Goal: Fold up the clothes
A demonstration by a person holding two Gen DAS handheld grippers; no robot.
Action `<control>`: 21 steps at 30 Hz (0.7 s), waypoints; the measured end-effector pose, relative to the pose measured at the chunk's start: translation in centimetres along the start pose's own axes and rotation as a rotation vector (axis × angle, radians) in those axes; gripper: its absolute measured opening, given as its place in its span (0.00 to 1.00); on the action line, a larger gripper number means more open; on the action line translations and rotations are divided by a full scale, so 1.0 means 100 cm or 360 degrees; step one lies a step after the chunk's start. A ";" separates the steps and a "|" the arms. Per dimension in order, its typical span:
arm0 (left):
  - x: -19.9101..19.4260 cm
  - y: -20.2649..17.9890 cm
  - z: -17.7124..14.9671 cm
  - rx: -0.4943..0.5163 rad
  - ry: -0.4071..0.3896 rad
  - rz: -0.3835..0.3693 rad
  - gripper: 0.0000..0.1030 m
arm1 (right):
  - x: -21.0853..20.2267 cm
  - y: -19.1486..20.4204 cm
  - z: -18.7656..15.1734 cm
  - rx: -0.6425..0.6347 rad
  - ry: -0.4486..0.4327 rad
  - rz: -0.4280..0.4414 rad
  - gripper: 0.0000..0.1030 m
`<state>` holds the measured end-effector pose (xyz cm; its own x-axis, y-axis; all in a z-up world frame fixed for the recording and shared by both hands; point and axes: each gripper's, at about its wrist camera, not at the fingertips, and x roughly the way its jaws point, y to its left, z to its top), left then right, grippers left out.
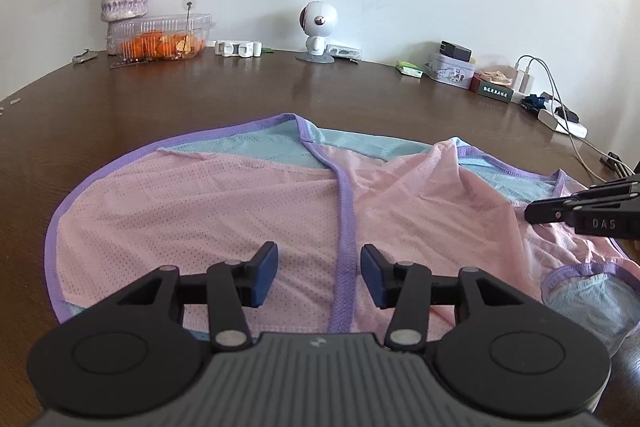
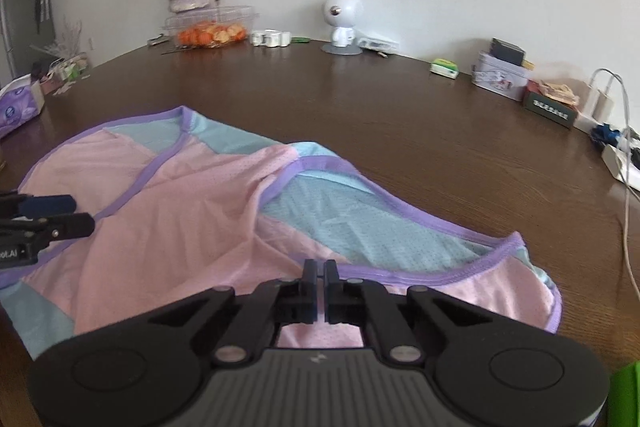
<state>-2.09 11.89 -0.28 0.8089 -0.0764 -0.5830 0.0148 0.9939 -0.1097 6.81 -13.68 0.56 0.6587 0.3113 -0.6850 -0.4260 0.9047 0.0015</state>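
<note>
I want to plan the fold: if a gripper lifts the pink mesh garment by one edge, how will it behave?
The pink mesh garment probably hangs limp: it already lies in soft wrinkles on the table. It seems light, since the perforated fabric looks thin. The purple trim looks thicker, so it may give the left gripper a firmer hold.

A pink and light-blue mesh garment with purple trim [image 2: 192, 211] lies spread on the dark brown wooden worktop [image 2: 400, 115]. The right tongs [image 2: 321, 273] stand closed low over its near pink part, possibly pinching fabric. The left tongs [image 2: 76, 213] reach in from the left edge above the pink cloth.
</note>
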 end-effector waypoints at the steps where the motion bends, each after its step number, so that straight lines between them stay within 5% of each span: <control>1: 0.000 0.001 0.000 -0.0005 0.0000 -0.0011 0.51 | -0.003 -0.006 -0.002 0.0033 -0.0002 -0.0029 0.01; 6: 0.001 0.006 0.001 -0.0048 -0.0007 -0.0063 0.56 | -0.012 -0.020 -0.007 0.0044 0.0011 -0.0016 0.07; 8: 0.001 0.007 0.001 -0.0051 -0.0010 -0.0073 0.58 | -0.012 -0.013 -0.001 -0.0015 -0.0038 0.0047 0.35; 10: 0.001 0.006 0.000 -0.0054 -0.0013 -0.0080 0.59 | -0.004 -0.004 0.007 -0.0098 -0.0041 0.0121 0.43; 12: 0.001 0.006 0.000 -0.0064 -0.0014 -0.0092 0.61 | 0.006 0.003 0.011 -0.0162 -0.0010 0.0169 0.42; 15: 0.001 0.008 0.000 -0.0082 -0.0016 -0.0104 0.61 | 0.017 0.008 0.012 -0.0162 0.0027 0.0198 0.28; 17: 0.001 0.008 0.000 -0.0089 -0.0017 -0.0107 0.61 | 0.017 0.007 0.012 -0.0119 0.0012 0.0160 0.05; 21: 0.001 0.006 0.000 -0.0069 -0.0014 -0.0095 0.61 | 0.006 -0.008 0.010 0.0013 -0.0006 0.0110 0.01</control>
<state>-1.99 12.49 -0.42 0.8125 -0.1343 -0.5673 0.0376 0.9832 -0.1788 8.14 -13.90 0.82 0.6304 0.3740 -0.6802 -0.4654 0.8834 0.0544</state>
